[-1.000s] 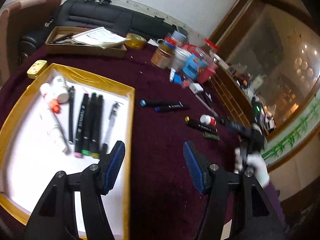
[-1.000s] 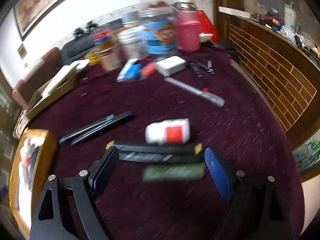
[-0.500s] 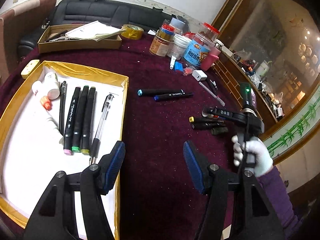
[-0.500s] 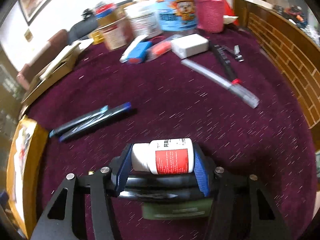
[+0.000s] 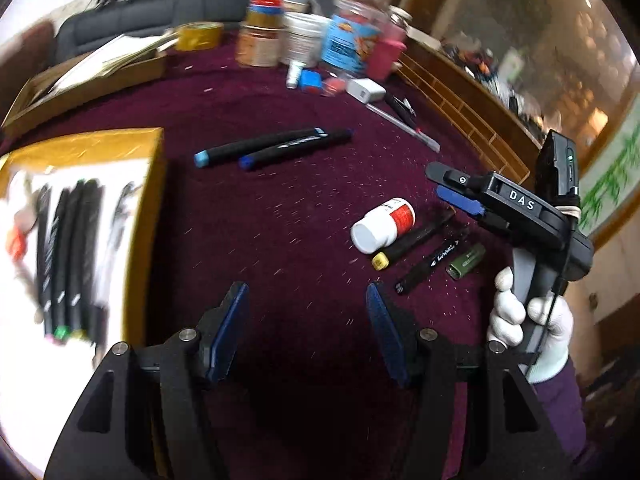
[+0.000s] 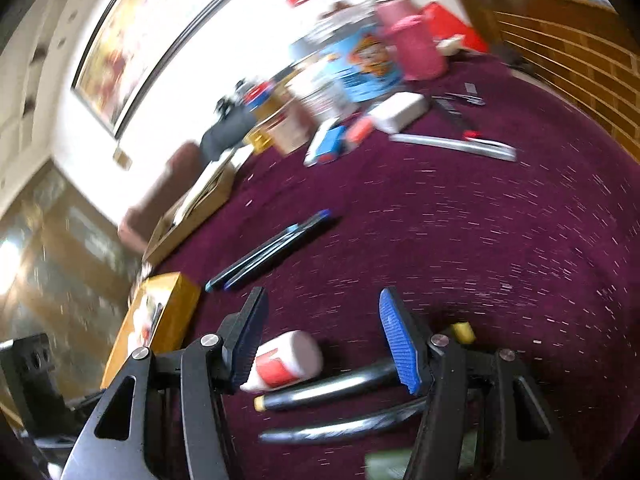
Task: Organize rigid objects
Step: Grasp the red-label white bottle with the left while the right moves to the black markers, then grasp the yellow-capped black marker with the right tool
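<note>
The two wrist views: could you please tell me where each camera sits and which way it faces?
Left wrist: on the left hand-held gripper, facing across the maroon table; shows its open fingers, the right hand-held gripper and the gloved hand.
Right wrist: on the right hand-held gripper, low, facing the jars; shows its open fingers.
Shared: the white bottle, two blue-tipped markers, yellow tray.

Your left wrist view smears the tray [image 5: 154,200] and the pens [image 5: 72,248] in it, so you cannot count them or read their caps. The jars [image 5: 304,36] at the back are blurred too, labels unreadable. In your right wrist view the white bottle [image 6: 286,360] is partly hidden behind a finger [image 6: 248,340], and its label is a blur. The green object [image 6: 384,466] is cut off by the bottom edge. The wall picture [image 6: 148,36] is only streaks of colour.
</note>
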Demonstrator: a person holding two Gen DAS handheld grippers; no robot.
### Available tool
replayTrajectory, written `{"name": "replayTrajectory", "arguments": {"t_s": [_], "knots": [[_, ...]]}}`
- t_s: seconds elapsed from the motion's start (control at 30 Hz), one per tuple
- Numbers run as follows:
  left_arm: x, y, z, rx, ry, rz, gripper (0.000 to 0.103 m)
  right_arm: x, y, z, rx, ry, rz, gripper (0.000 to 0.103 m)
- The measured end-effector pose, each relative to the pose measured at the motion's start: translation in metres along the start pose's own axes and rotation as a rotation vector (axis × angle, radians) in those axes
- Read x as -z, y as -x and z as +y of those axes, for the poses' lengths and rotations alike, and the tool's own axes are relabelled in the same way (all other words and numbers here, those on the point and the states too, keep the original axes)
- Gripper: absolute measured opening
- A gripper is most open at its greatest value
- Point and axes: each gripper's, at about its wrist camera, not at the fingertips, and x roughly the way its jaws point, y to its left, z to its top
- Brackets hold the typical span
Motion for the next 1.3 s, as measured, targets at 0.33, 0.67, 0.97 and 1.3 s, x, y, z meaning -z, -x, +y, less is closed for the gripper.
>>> {"name": "replayTrajectory", "arguments": {"t_s": [0.33,0.67,0.97,1.3], "knots": [[-0.040,-0.060,-0.061,-0.024,-0.250,-0.011,0.059,-0.003,0.013,-0.020,-0.001,-0.071,-0.042,0.052],[-0.040,-0.085,-0.063,0.038,-0.312,0.077,0.031,-0.005,0.012,-0.023,-0.006,-0.086,-0.036,0.052],[-0.040,-0.092,-0.069,0.002,-0.298,0.053,0.031,-0.004,0.009,-0.023,0.016,-0.078,-0.025,0.052],[-0.028,-0.029,-0.052,0.048,-0.199,-0.073,0.031,-0.004,0.008,-0.024,0.025,-0.076,-0.025,0.052]]}}
